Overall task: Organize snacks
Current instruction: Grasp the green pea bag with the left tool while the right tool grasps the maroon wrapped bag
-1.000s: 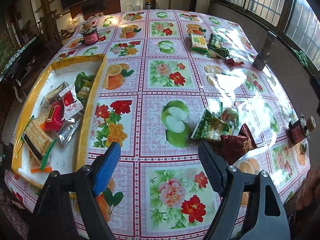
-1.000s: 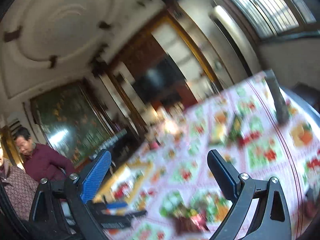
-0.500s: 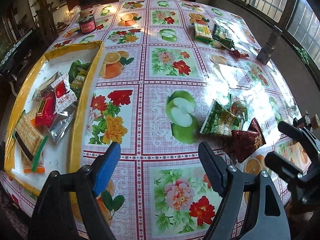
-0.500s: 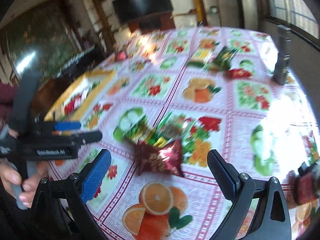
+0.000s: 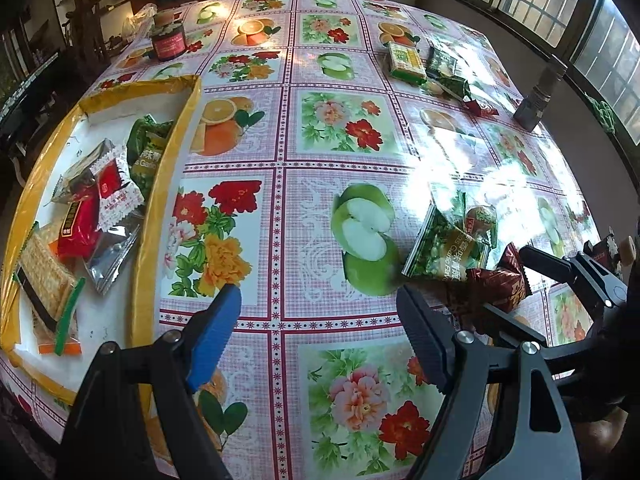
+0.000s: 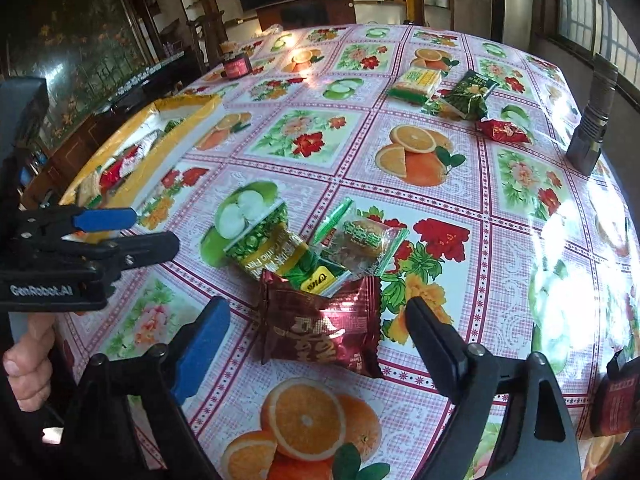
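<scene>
Sitting at the far left of the table (image 5: 280, 200), a yellow-rimmed tray (image 5: 168, 184) holds several snacks already: a cracker pack (image 5: 40, 276), a red packet (image 5: 78, 224), a silver wrapper (image 5: 112, 256) and a green packet (image 5: 146, 156). Just right of the tray, the left gripper (image 5: 320, 320) hangs over bare flowered cloth, its jaws apart with nothing between them; in the right wrist view it (image 6: 132, 228) shows at the left edge, a hand (image 6: 28, 360) around its handle. Further right, near the middle of the table's near side, lies a small heap: a green pea packet (image 6: 260, 248), a clear-wrapped biscuit (image 6: 360, 240) and, nearest the edge, a maroon packet (image 6: 320, 328) overlapping the green one. The right gripper (image 6: 316, 332) is lowered around this maroon packet, its jaws closing with the packet between them; the blue pad (image 6: 200, 336) and black pad (image 6: 432, 340) both stand clear of the wrapper's sides. In the left wrist view the same gripper (image 5: 508, 284) straddles the maroon packet (image 5: 496, 284). Beyond, toward the far right of the table, a second group lies well apart: a yellow-green pack (image 6: 416, 84), a dark green packet (image 6: 472, 96) and a small red packet (image 6: 504, 132). A metal torch (image 6: 592, 120) stands upright at the right edge, and a red-labelled jar (image 6: 236, 66) stands at the far left corner.
</scene>
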